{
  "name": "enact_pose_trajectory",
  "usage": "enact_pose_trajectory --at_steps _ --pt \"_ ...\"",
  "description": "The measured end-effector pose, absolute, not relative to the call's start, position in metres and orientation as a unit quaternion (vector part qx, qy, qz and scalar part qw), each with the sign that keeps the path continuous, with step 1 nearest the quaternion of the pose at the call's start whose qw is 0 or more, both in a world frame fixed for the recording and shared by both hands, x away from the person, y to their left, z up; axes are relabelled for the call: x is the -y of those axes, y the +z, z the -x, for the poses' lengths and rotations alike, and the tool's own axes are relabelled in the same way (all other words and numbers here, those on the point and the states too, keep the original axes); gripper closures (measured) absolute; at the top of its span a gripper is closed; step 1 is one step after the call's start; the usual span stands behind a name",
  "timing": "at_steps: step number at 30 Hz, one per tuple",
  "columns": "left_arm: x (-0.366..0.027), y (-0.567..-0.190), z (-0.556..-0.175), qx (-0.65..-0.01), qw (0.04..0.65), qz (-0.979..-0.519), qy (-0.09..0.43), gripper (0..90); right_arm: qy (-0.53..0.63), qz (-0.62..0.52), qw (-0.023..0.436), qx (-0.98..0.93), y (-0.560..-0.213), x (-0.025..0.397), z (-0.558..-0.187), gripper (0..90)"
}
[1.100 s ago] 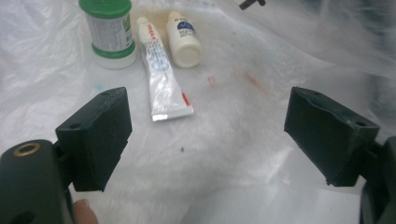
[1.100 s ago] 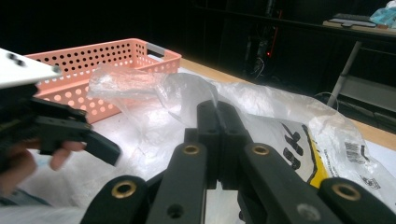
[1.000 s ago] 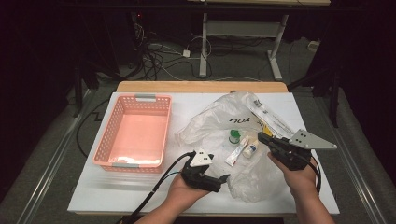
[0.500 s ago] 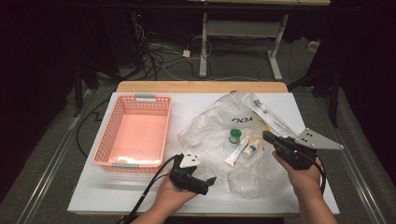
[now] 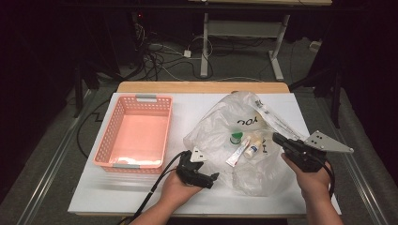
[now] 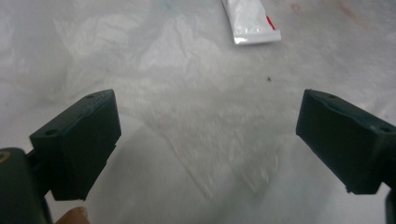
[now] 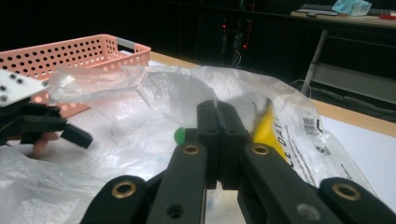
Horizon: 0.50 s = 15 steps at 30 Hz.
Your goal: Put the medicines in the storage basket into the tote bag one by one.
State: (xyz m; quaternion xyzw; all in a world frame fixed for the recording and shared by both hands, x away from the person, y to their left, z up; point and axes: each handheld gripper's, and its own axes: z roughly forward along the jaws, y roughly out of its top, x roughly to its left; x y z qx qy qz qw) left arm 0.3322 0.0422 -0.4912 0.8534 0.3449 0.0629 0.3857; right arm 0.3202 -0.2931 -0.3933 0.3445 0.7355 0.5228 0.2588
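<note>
A crumpled clear plastic bag (image 5: 220, 133) lies on the white table, right of centre. Inside it lie a green-capped item (image 5: 236, 138), a white tube (image 5: 237, 153) and a small bottle (image 5: 252, 149). My left gripper (image 5: 212, 179) sits low at the bag's near left edge, jaws wide open over the plastic (image 6: 210, 93), with the tube's end (image 6: 252, 23) ahead. My right gripper (image 5: 278, 138) is at the bag's right edge. Its jaws are pressed shut (image 7: 218, 116), with the bag (image 7: 154, 98), the green cap (image 7: 180, 135) and something yellow (image 7: 264, 126) beyond them.
A pink perforated basket (image 5: 108, 140) stands at the table's left, and appears again in the right gripper view (image 7: 70, 56). A wooden strip (image 5: 202, 87) borders the far edge. Cables and table legs lie on the floor beyond. Each gripper's cable trails toward the near edge.
The right gripper has drifted a little to the right along the bag's edge. The left gripper has shifted slightly near the bag's front left.
</note>
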Motion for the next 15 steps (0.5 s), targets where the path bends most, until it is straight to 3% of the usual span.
enact_pose_trajectory --at_steps 4,15 --pt "-0.026 -0.493 -0.332 -0.325 0.342 -0.878 0.078 11.9 0.519 -0.344 0.258 -0.739 -0.395 0.294 -0.316 90.0" --pt "-0.027 -0.493 -0.325 -0.310 0.364 -0.875 0.071 47.1 0.519 -0.333 0.259 -0.743 -0.393 0.288 -0.309 90.0"
